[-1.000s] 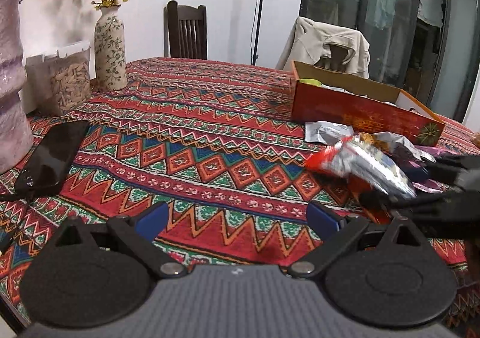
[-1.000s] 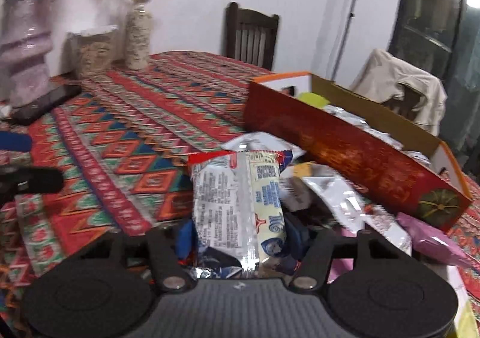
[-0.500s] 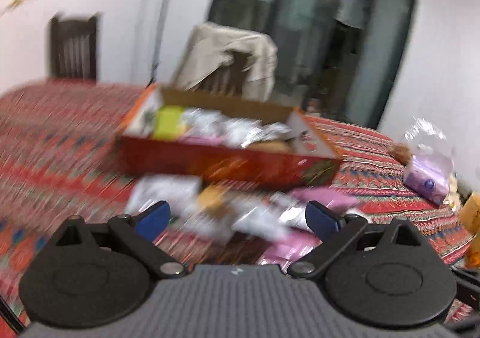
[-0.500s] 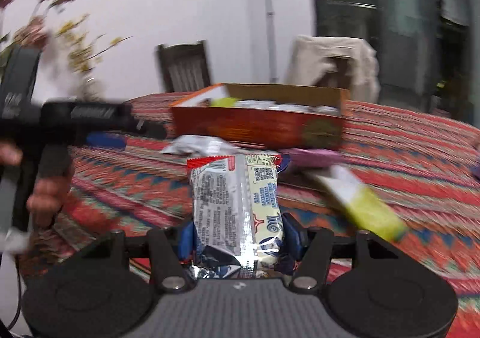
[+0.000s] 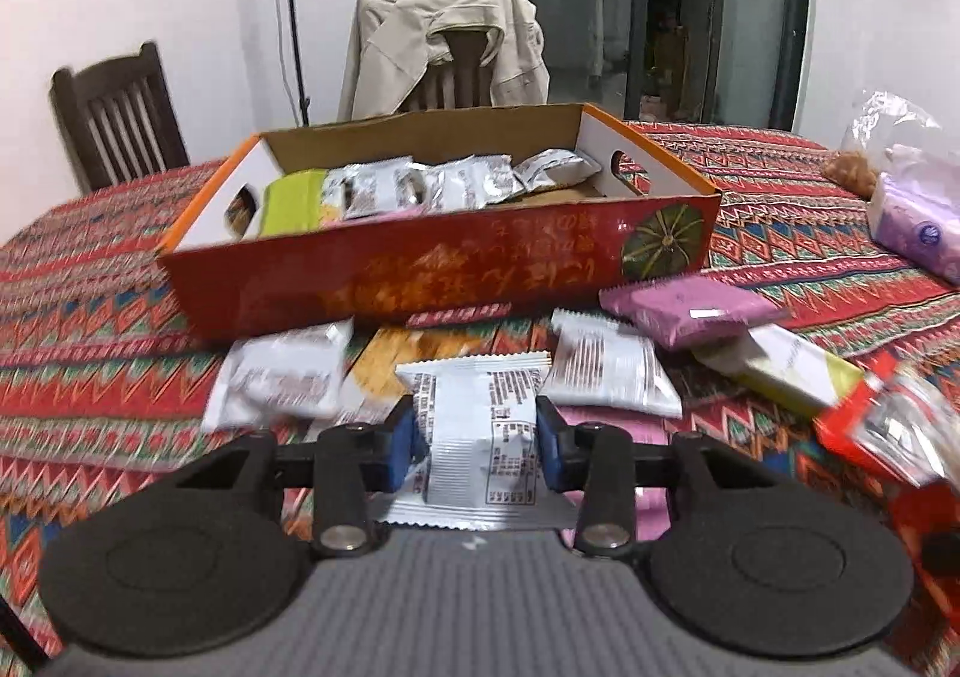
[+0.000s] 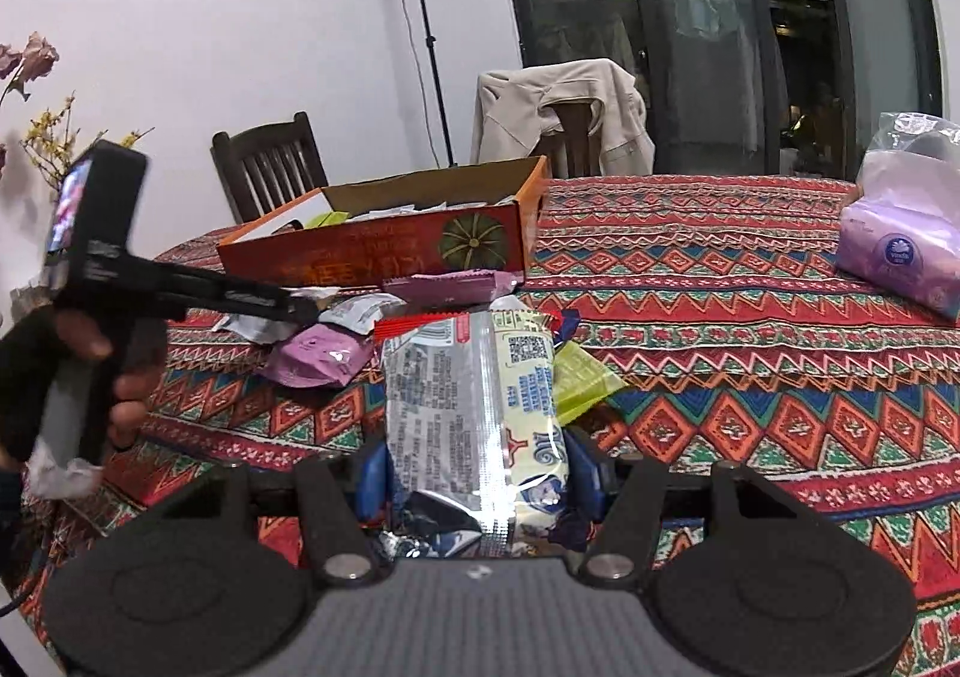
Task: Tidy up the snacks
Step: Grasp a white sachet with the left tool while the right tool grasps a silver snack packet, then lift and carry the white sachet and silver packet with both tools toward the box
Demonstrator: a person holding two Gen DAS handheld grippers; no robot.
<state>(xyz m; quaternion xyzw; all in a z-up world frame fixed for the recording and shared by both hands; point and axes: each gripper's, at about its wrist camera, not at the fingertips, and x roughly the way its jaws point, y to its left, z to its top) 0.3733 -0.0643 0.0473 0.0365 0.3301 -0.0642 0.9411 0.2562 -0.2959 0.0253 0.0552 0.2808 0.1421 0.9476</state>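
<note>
While the left gripper (image 5: 479,440), whose fingers have just been closing, pinches a white snack packet (image 5: 480,407) above the loose pile in front of the red box (image 5: 444,263), the right gripper (image 6: 478,470) clenches a silver-and-yellow snack pack (image 6: 474,413) above the counter (image 6: 750,329).

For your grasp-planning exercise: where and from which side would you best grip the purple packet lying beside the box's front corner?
Grip the purple packet across its short width, coming from above. It lies flat on other packets beside the red box, so its side edges are free.
</note>
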